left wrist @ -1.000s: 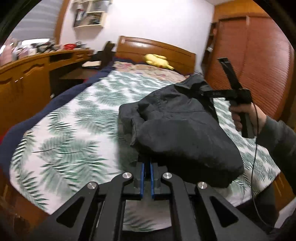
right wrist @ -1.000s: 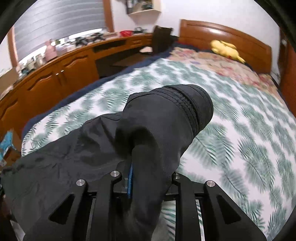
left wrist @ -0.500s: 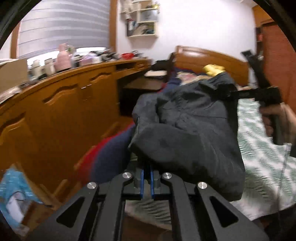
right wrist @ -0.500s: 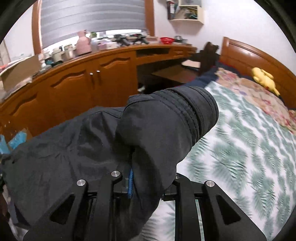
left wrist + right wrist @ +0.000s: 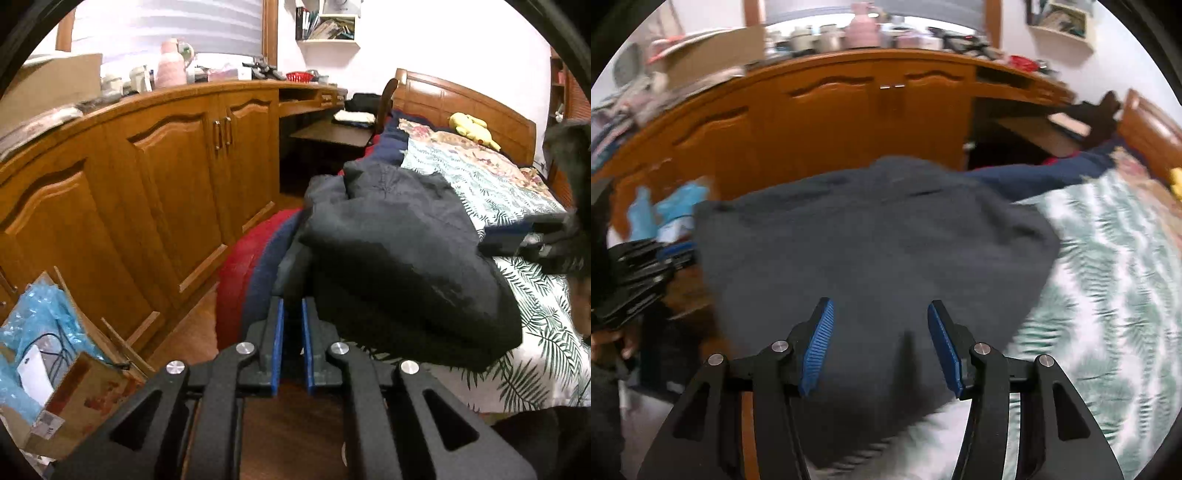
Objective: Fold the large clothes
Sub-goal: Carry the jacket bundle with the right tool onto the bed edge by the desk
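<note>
Bed (image 5: 1108,295) with a dark jacket (image 5: 871,236) at its edge.
Right tongs (image 5: 879,347) have just been opening, nothing pinched; left tongs (image 5: 291,332) look nearly together on a fold. Jacket seems soft, floppy; grab corners.

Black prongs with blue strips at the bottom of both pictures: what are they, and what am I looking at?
They are fingers of two grippers a person holds, one per hand, each with a camera looking along them. One picture is from the left gripper, the other from the right gripper. A dark garment lies on the leaf-patterned bed, at its edge. The left seems shut on a fold; the right's fingers have just been opening, gripping nothing.
</note>
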`<state>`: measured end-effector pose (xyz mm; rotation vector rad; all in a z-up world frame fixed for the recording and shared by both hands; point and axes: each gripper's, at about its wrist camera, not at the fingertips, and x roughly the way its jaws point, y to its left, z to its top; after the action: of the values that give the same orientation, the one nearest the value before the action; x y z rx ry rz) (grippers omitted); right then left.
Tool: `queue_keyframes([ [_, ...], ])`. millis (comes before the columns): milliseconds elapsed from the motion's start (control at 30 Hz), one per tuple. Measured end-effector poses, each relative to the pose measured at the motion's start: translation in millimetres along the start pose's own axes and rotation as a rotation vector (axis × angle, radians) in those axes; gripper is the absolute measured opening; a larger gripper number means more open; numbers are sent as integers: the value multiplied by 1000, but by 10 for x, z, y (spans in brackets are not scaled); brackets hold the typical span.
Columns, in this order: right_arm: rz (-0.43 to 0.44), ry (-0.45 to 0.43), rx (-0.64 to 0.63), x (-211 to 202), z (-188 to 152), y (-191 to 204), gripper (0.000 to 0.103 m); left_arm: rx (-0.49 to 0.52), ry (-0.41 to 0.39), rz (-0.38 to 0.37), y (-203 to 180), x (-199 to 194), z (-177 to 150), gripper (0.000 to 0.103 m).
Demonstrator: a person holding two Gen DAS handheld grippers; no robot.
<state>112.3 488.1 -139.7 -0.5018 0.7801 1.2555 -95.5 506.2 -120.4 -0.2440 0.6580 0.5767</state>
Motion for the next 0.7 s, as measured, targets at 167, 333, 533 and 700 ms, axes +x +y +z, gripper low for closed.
queue_keyframes([
  [167,0,38,0,376,-205,198,54,5,-57,-29,-9,-272,211,13],
  [333,-7,13,-7,316,-205,203,53,28,-77,-66,-204,-268,379,18],
  [533,-46,-17,10,9,-295,138,53,48,-36,-96,-463,-11,425,18],
  [700,-55,-37,15,-211,-423,39,53,67,51,-15,-492,318,315,18],
])
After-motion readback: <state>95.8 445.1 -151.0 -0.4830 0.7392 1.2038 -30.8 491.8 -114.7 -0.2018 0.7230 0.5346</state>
